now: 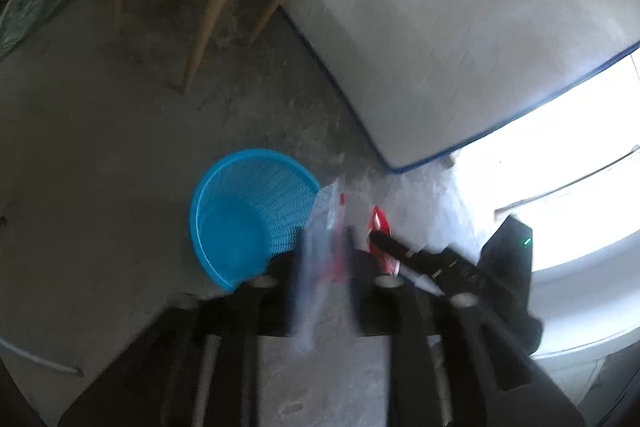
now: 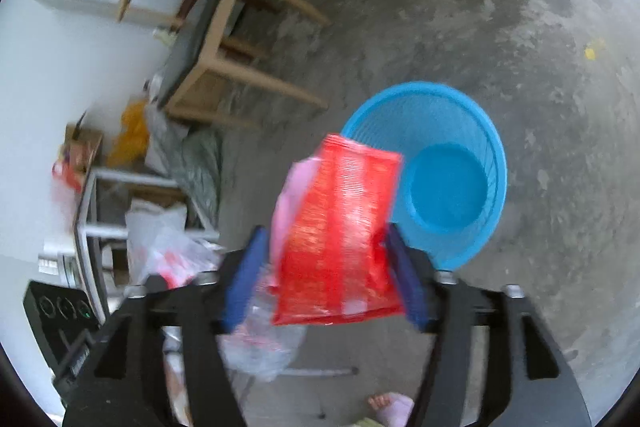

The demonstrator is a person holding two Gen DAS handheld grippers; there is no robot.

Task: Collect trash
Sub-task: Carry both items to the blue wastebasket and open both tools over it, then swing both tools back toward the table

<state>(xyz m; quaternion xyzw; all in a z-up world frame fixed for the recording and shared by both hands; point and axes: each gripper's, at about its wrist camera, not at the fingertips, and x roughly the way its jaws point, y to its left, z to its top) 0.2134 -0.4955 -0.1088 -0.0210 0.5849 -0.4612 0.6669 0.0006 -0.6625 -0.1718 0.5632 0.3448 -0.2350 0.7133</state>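
Trash over the floor beside the blue basket (image 2: 448,183)

The right tool (image 2: 326,267) stood open around a red packet (image 2: 340,239); the left tool (image 1: 320,279) was partly open, a clear wrapper (image 1: 320,247) blurred between its fingers, grip unclear.

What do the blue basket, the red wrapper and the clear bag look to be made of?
Basket: likely moulded plastic, uniform bright blue, with a fine mesh wall and a solid bottom.
Red wrapper: seemingly thin plastic film, glossy, with white glints and creases; blur hides any print.
Clear bag: probably thin see-through plastic film with red marks; it is limp and motion-blurred, so the finish stays uncertain.
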